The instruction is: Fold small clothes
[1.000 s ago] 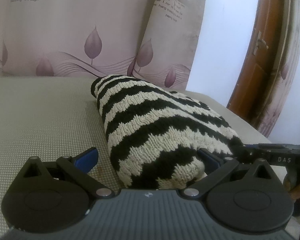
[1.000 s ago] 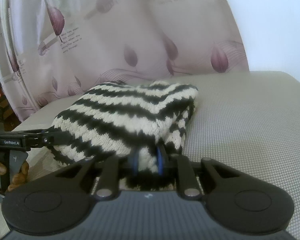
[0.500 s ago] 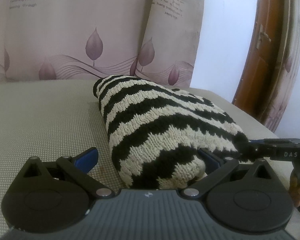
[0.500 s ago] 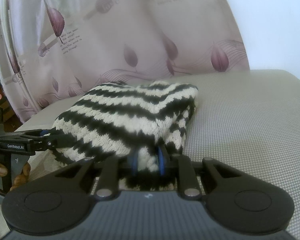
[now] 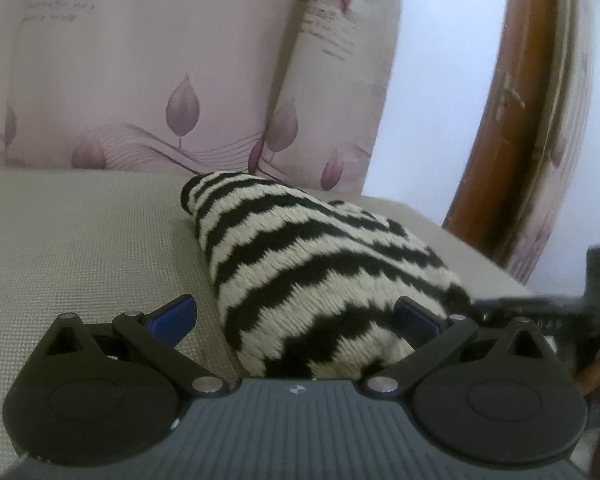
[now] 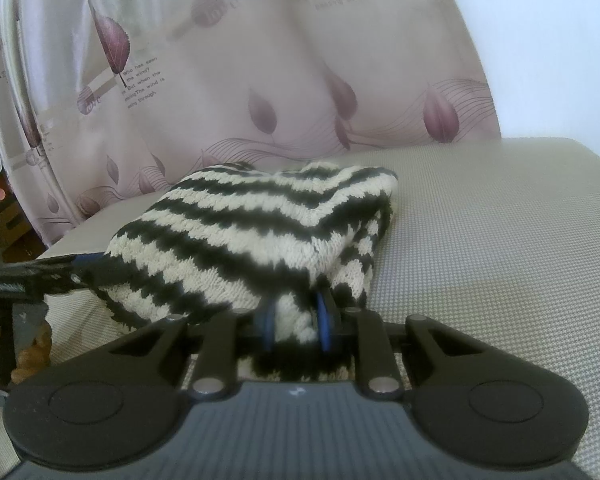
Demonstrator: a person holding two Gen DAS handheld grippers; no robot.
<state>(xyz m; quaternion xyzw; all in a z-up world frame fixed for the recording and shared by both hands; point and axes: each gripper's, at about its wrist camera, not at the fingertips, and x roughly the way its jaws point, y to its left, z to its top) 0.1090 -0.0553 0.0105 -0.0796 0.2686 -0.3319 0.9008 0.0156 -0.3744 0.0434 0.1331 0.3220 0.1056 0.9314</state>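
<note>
Striped knit [image 6: 260, 232] folded on beige woven cushion [image 6: 480, 240]; leaf-print curtain [image 6: 260, 80] behind.

"Who has seen the wind?", curtain [image 6: 148, 80]

surface: beige woven cushion [image 6: 500, 240], textured weave, fills the near and right part of the view | behind its far edge: pale pink curtain [image 5: 140, 80] with purple leaf prints and lines of printed text, hanging in folds | beyond the cushion's right edge: brown wooden door frame [image 5: 496, 120] | wall [image 6: 540, 20]: plain white
</note>
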